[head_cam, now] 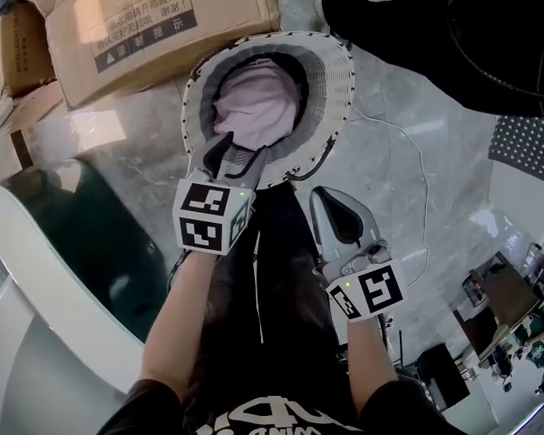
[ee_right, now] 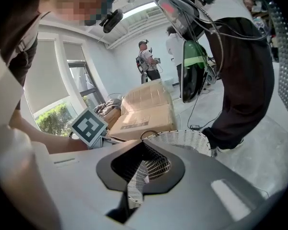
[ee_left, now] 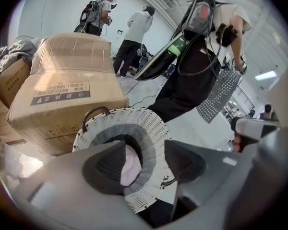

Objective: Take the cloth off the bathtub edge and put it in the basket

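The white woven basket [head_cam: 340, 71] stands on the marble floor, and the pale pink cloth [head_cam: 258, 102] lies bunched inside it. My left gripper [head_cam: 240, 157] hangs over the basket's near rim with its jaws apart. In the left gripper view the cloth [ee_left: 130, 166] shows in the gap between the pads, down in the basket [ee_left: 149, 123], and neither pad presses on it. My right gripper [head_cam: 326, 198] is held to the right and nearer to me, short of the basket, shut with nothing in it. The right gripper view shows the basket [ee_right: 182, 140] just ahead.
The white bathtub edge [head_cam: 36, 261] curves along the left with a dark green inside. A large cardboard box [head_cam: 136, 16] sits behind the basket. A person in black [head_cam: 417, 25] stands at the upper right, and a white cable [head_cam: 422, 161] trails across the floor.
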### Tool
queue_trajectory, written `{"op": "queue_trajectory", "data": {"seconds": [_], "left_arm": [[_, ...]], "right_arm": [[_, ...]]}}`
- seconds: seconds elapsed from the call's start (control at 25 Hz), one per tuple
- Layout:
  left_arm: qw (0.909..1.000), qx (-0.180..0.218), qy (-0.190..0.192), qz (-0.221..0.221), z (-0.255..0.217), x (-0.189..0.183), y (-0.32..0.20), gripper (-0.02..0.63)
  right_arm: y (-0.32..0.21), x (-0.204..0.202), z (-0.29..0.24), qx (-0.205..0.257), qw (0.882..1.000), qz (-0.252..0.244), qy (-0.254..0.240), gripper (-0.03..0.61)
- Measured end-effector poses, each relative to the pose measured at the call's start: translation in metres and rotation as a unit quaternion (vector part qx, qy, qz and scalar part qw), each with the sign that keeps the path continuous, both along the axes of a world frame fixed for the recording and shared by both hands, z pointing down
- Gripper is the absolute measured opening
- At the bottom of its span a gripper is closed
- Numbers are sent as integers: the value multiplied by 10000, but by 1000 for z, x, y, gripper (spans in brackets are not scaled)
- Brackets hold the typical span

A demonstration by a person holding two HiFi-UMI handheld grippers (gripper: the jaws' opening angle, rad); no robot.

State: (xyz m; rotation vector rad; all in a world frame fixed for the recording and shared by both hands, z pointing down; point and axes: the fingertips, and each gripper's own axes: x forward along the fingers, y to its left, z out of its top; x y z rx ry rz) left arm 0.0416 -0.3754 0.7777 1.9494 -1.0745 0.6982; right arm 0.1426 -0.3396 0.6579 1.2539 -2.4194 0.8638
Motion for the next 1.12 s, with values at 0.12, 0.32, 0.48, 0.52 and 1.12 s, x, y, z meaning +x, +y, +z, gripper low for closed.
{"op": "queue_trajectory", "data": {"seconds": [0.12, 0.32, 0.48, 0.52, 1.12], "left_arm": [[9999, 82, 50, 28, -17, 2, -2, 225], [9992, 194, 336, -134, -71, 7, -4, 87], [9986, 292, 446, -50, -125, 8, -10, -3], [9984, 348, 447, 27, -142, 8, -11, -3], [9534, 2222, 1381, 1500, -402, 41, 9, -3]], "right_arm": [[-5, -1, -11, 36, 10000, -16, -39, 9], [-16, 6, -48, 80, 9999, -63, -71, 9], [-31, 14, -95, 385, 9992, -109, 23, 9], [-31, 13, -109, 450, 9989, -142, -6, 9], [-3, 22, -311, 1718, 9833, -575, -158, 9]]}}
